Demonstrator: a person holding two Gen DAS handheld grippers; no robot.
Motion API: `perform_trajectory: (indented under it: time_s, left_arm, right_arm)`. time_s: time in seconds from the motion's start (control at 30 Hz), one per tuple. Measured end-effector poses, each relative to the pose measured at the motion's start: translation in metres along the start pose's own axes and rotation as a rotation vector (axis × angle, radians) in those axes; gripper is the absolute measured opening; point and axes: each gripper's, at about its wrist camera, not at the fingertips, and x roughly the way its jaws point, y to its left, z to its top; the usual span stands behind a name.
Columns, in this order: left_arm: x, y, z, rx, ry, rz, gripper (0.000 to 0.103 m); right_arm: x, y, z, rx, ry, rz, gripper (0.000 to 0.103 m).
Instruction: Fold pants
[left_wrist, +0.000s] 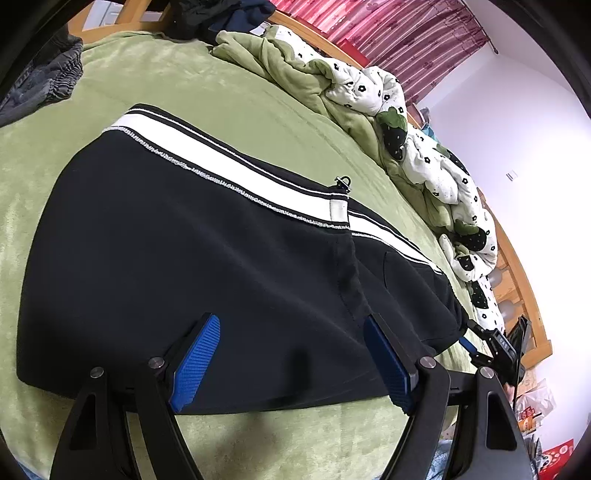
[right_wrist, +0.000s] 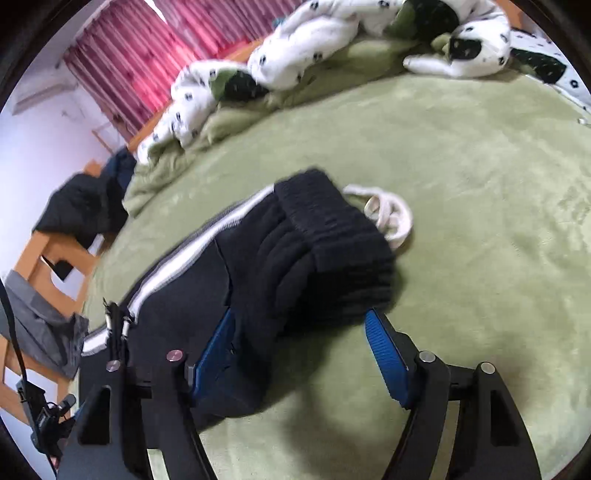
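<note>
Black pants (left_wrist: 192, 251) with a white side stripe (left_wrist: 236, 173) lie flat on the green bed cover. My left gripper (left_wrist: 291, 328) is open, its blue pads over the pants' near edge, nothing between them. In the right wrist view the pants' ribbed waistband (right_wrist: 332, 236) and white drawstring (right_wrist: 391, 218) lie on the bed. My right gripper (right_wrist: 299, 325) is open around the waistband end; the left pad (right_wrist: 214, 350) lies against the black fabric, the right pad (right_wrist: 384, 350) is over bare cover. The right gripper also shows at the pants' far end in the left wrist view (left_wrist: 495, 343).
A bunched green and white flowered quilt (left_wrist: 369, 88) runs along the far side of the bed. Grey clothing (left_wrist: 48, 81) lies at the bed's left corner. A wooden bed frame (left_wrist: 524, 295), dark clothes (right_wrist: 85, 199) on a wooden chair, and red curtains (right_wrist: 129, 59) surround the bed.
</note>
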Motion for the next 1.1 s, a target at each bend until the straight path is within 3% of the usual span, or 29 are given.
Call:
perform_trajectory:
  time_s: [0.17, 0.27, 0.3, 0.37, 0.43, 0.5, 0.57, 0.63, 0.73, 0.83, 0.93, 0.97, 1.07, 1.1]
  left_arm:
    - [0.008, -0.004, -0.002, -0.012, 0.018, -0.005, 0.079]
    - [0.012, -0.009, -0.004, 0.006, 0.021, 0.007, 0.079]
    - [0.013, -0.011, -0.004, 0.012, 0.023, 0.010, 0.079]
    - [0.015, -0.013, -0.002, 0.018, 0.028, 0.011, 0.079]
    - [0.016, -0.015, -0.001, 0.025, 0.031, 0.006, 0.079]
    - [0.014, -0.017, -0.001, 0.035, 0.025, 0.004, 0.079]
    - [0.012, -0.019, 0.000, 0.055, 0.011, -0.002, 0.079]
    - [0.011, -0.020, 0.001, 0.071, 0.006, 0.003, 0.079]
    - [0.008, -0.020, 0.004, 0.084, -0.002, 0.002, 0.079]
    - [0.002, -0.021, 0.008, 0.095, -0.024, 0.011, 0.079]
    - [0.003, -0.019, 0.010, 0.088, -0.030, 0.007, 0.079]
    - [0.005, -0.018, 0.009, 0.087, -0.021, 0.019, 0.079]
    - [0.021, -0.012, -0.002, 0.079, 0.031, 0.102, 0.079]
    - [0.024, -0.010, -0.006, 0.087, 0.046, 0.114, 0.079]
  right_arm:
    - [0.026, -0.032, 0.016, 0.219, 0.080, 0.090, 0.074]
    - [0.054, -0.053, 0.025, 0.389, 0.088, 0.102, 0.085]
    - [0.058, -0.057, 0.028, 0.417, 0.078, 0.088, 0.084]
    - [0.066, -0.058, 0.038, 0.455, 0.052, 0.117, 0.065]
    - [0.053, -0.044, 0.051, 0.372, -0.031, 0.142, 0.042]
    - [0.021, -0.016, 0.063, 0.150, -0.210, 0.179, 0.039]
    - [0.009, 0.002, 0.061, -0.022, -0.286, 0.138, 0.042]
    - [0.021, 0.002, 0.059, -0.096, -0.232, 0.034, 0.053]
    - [0.043, -0.022, 0.052, -0.103, -0.048, -0.050, 0.058]
    - [0.025, -0.033, 0.039, -0.057, -0.070, -0.077, 0.062]
    - [-0.011, -0.012, 0.032, -0.136, -0.229, -0.191, 0.062]
    - [-0.020, -0.005, 0.029, -0.155, -0.266, -0.192, 0.062]
    - [-0.014, 0.008, 0.018, -0.203, -0.203, -0.110, 0.062]
    - [-0.007, 0.010, 0.014, -0.229, -0.170, -0.122, 0.062]
